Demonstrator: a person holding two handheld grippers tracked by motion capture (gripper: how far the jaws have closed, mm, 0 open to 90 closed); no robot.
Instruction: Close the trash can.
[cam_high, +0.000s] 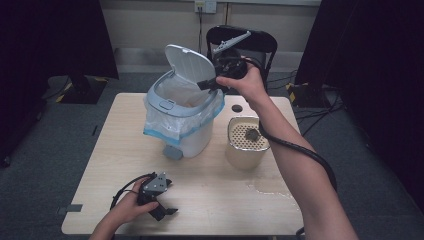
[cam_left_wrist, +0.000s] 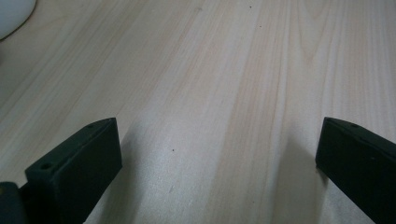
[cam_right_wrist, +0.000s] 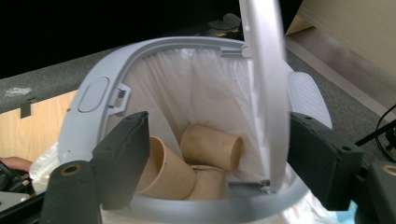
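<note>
Two grippers, both with jaws spread and empty. Right gripper held high over the mouth of the white bin, lid tipped up behind it. Its own view looks straight down into the liner bag: three paper cups lie on their sides at the bottom, detail the high view hides behind the rim. Left gripper rests low near the table's front edge, well apart from the bin; its view gives bare wood between the jaws. High view alone shows a cream strainer pot just right of the bin, a small dark cap behind it, and a wet patch toward the right edge.
</note>
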